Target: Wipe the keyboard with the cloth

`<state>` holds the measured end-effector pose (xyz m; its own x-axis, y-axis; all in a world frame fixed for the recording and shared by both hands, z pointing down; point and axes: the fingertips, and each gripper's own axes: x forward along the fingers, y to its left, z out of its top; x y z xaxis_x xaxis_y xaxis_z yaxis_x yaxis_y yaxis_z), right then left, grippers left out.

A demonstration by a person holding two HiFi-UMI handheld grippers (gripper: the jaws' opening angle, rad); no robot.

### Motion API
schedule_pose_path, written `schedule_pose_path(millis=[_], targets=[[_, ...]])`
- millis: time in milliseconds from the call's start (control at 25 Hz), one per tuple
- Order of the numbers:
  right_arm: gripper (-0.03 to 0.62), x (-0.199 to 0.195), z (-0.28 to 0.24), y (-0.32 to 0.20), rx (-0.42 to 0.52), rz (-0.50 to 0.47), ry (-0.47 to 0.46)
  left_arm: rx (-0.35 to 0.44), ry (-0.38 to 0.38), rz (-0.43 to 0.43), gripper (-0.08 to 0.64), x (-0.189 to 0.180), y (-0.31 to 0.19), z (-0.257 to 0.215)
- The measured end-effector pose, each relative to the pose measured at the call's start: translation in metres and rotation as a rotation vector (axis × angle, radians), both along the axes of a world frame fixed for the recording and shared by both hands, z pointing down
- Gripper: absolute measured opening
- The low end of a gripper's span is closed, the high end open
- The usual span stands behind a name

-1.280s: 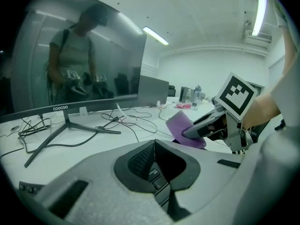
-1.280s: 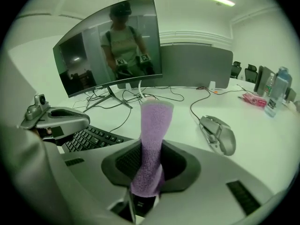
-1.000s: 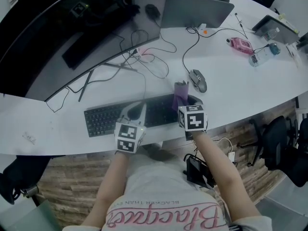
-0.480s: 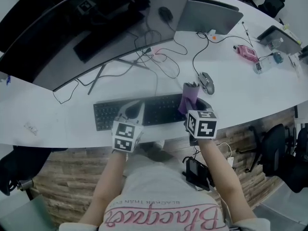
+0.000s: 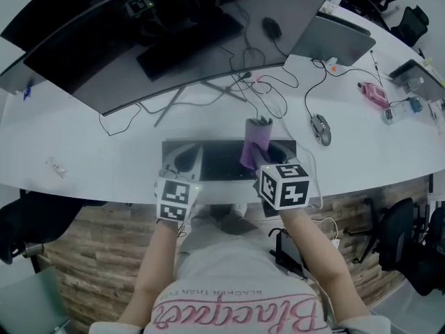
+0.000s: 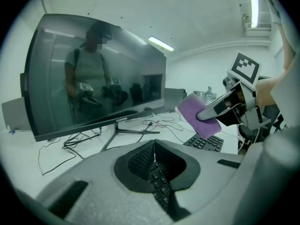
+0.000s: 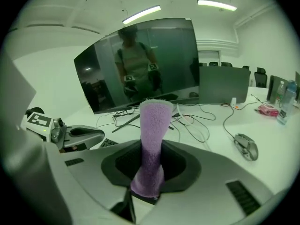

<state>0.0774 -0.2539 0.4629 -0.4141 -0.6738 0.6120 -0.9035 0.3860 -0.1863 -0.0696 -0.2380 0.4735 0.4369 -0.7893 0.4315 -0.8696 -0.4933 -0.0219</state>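
The black keyboard (image 5: 219,160) lies along the white desk's near edge, in front of the monitor. My right gripper (image 5: 261,160) is shut on a purple cloth (image 5: 252,141), which stands up out of its jaws over the keyboard's right half. In the right gripper view the cloth (image 7: 152,144) rises upright between the jaws. My left gripper (image 5: 189,157) hovers over the keyboard's left part, jaws shut with nothing in them. Keys (image 6: 159,177) show below the left gripper (image 6: 153,146). To its right, the right gripper (image 6: 220,109) grips the cloth (image 6: 199,118).
A wide curved monitor (image 5: 174,40) on a stand sits behind the keyboard, with loose cables (image 5: 268,92) beside it. A mouse (image 5: 321,129) lies right of the keyboard, with a closed laptop (image 5: 334,37) behind. A pink item (image 5: 372,92) sits far right. The desk edge (image 5: 104,202) runs under my grippers.
The head camera has shifted, so the desk sits further right in the picture. Relative to the keyboard, both grippers have moved left. The right one still grips the cloth.
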Motion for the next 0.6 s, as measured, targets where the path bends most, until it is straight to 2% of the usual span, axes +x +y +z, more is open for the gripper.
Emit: schedule_pose_path(millis=[240,600], targets=[[0.089,-0.076,-0.005,0.006,-0.014,-0.106,-0.054,0.0,-0.03,-0.071,0.005,-0.052,0.012,0.002],[0.089,-0.171,0.006,0.029,-0.049,-0.249,-0.086,-0.022,-0.008,-0.166,0.005,-0.108,0.03,0.011]])
